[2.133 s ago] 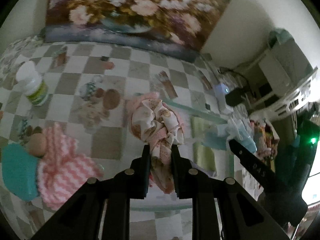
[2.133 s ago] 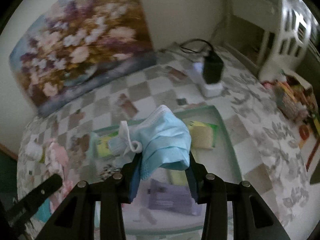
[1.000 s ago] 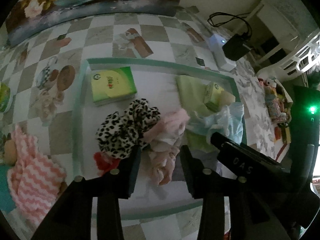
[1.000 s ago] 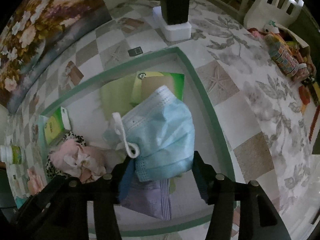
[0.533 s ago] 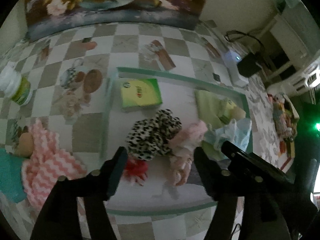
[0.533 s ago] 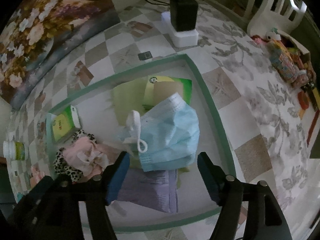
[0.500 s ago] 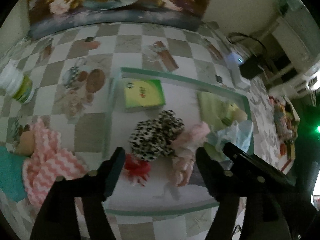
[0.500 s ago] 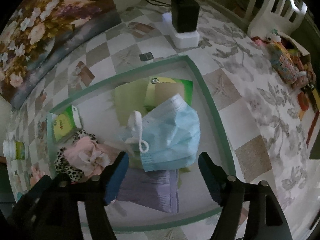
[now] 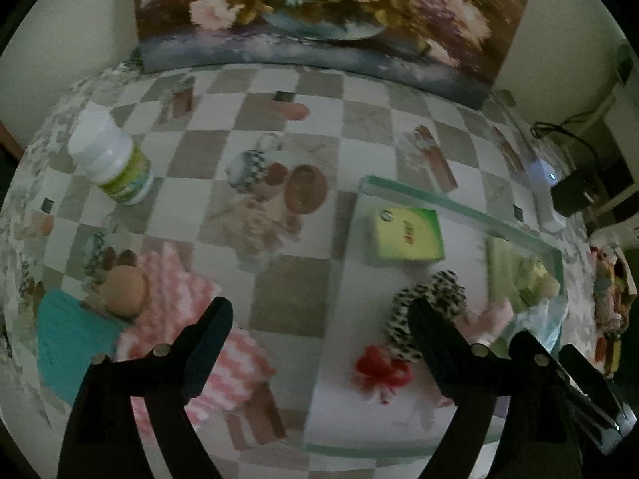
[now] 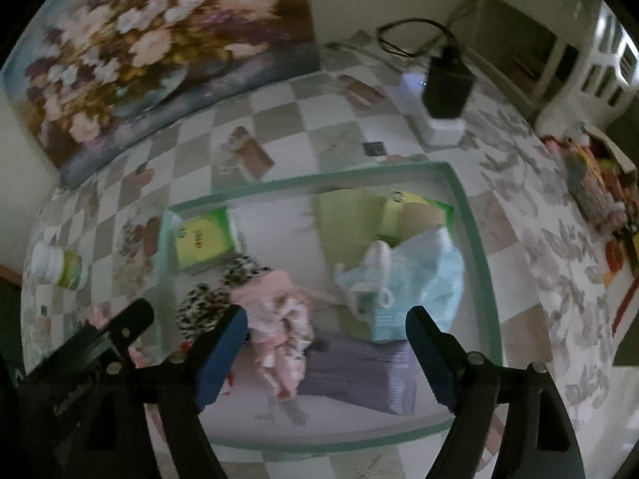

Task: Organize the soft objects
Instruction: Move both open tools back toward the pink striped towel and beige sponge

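Note:
A clear tray with a green rim point(image 10: 475, 239) holds a pale blue face mask point(image 10: 415, 279), a pink patterned cloth point(image 10: 279, 319), a leopard-print scrunchie point(image 10: 207, 303), a purple pack point(image 10: 359, 371) and a red scrunchie point(image 9: 379, 367). My right gripper point(image 10: 325, 319) is open and empty above the tray, the mask lying free below it. My left gripper point(image 9: 319, 315) is open and empty, over the tray's left edge point(image 9: 319, 359). A pink-and-white knitted doll point(image 9: 175, 319) with a teal part lies left of the tray.
A green tissue pack point(image 9: 407, 235) and a light green cloth point(image 10: 347, 215) are in the tray. A white bottle point(image 9: 108, 155) stands at the far left. A floral painting point(image 9: 319, 12) leans on the wall. A charger on a white block point(image 10: 443, 99) is behind the tray.
Both grippers opened and let go: the pink cloth and the blue mask now lie in the tray. Both grippers have pulled back and up; the left one has swung left toward the doll.

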Tool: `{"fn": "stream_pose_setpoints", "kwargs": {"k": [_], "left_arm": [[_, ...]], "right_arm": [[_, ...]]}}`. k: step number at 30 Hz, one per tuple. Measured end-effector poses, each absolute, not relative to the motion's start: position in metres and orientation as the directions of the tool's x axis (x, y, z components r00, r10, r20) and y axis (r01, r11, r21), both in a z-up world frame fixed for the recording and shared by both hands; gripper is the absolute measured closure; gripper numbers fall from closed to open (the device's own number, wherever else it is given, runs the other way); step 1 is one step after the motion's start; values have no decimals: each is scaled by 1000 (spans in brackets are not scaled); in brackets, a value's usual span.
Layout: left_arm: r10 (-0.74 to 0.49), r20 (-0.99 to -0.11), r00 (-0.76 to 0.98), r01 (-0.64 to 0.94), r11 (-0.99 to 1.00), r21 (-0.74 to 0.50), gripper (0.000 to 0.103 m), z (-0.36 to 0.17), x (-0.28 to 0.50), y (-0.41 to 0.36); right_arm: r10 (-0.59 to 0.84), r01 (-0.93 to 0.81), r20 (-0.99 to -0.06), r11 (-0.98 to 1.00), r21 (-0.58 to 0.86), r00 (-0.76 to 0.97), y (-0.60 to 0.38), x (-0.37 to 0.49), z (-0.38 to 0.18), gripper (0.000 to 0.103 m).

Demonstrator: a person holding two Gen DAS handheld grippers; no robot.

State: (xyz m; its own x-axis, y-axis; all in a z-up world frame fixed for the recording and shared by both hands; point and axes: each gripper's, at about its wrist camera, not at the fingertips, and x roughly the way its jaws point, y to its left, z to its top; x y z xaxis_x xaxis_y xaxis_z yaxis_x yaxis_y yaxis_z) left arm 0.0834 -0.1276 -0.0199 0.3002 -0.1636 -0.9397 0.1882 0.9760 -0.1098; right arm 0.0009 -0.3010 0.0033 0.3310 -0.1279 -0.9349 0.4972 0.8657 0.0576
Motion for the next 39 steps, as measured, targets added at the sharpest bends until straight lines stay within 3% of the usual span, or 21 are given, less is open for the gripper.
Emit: {"fn": "stream_pose_setpoints", "kwargs": {"k": [7,12,24,33,39], "left_arm": [[-148,-942,300,130,985,-114,12,-20,95,-95],[-157,-939,305,131,984,-122,5,-18,97,-81],[-233,-929,289,151,969,-196,5,-8,96,-49],[-161,-934,318,179,978,-108,5,6,97,-23],[-176,-938,299,104,983,-151,5,3,105,13]], "right_arm": [[-128,452,-930,891,45,344,-285,8,5,11],[-103,427,-928,902,64,357,-274,12,3,1],[-74,390,-925,917,84,374,-250,21,0,0],[-40,326,-926,941,92,376,-223,31,-3,0],[4,268,-924,957,115,382,-198,39,-5,0]]}}
